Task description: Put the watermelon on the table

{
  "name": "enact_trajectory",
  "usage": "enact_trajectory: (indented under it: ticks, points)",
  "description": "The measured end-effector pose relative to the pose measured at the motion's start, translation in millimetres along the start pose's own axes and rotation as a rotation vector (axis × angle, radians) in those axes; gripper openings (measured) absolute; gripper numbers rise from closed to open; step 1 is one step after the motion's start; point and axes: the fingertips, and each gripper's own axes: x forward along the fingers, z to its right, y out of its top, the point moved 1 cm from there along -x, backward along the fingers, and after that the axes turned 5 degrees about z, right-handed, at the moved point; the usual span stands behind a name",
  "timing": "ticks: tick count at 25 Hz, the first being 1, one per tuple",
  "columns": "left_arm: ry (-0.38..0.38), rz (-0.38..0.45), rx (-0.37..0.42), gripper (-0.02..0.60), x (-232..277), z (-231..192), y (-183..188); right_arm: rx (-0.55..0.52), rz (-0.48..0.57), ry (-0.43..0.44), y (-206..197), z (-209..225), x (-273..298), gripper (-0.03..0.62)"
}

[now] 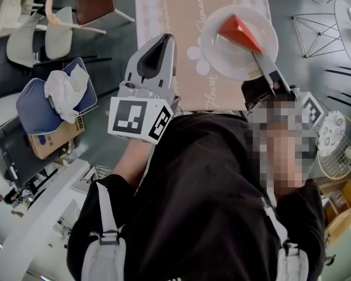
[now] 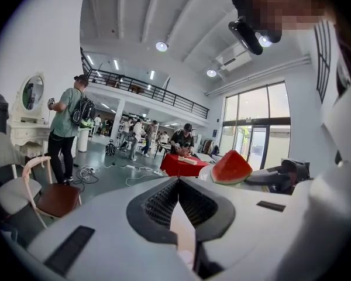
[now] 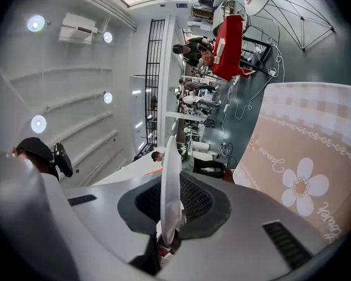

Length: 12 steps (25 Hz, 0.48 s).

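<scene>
A red wedge of watermelon (image 1: pixel 240 33) lies on a round white plate (image 1: pixel 222 48) over the near right part of the pink flowered table (image 1: pixel 169 16). My right gripper (image 1: pixel 262 64) is shut on the plate's near rim. In the right gripper view the plate's edge (image 3: pixel 169 151) stands between the pads of that gripper (image 3: pixel 174 183). Whether the plate rests on the table I cannot tell. My left gripper (image 1: pixel 165 41) is shut and holds nothing, over the table's near left edge. From the left gripper (image 2: pixel 178 181) the watermelon (image 2: pixel 231 168) shows to the right.
Chairs (image 1: pixel 90 4) stand left of the table. A blue seat with a white cloth (image 1: pixel 61 89) and a cardboard box (image 1: pixel 52 138) are at the left. A white fan (image 1: pixel 336 148) and wire frames (image 1: pixel 319 31) are at the right. People (image 2: pixel 67 127) stand in the hall behind.
</scene>
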Motion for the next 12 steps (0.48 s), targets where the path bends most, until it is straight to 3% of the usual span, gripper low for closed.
enact_trajectory:
  ticks: [12]
  points:
    - [0.056,-0.057,-0.024,0.014,23.7,-4.3,-20.7,-0.008,-0.061,-0.031,20.2,34.7,16.8,0.032]
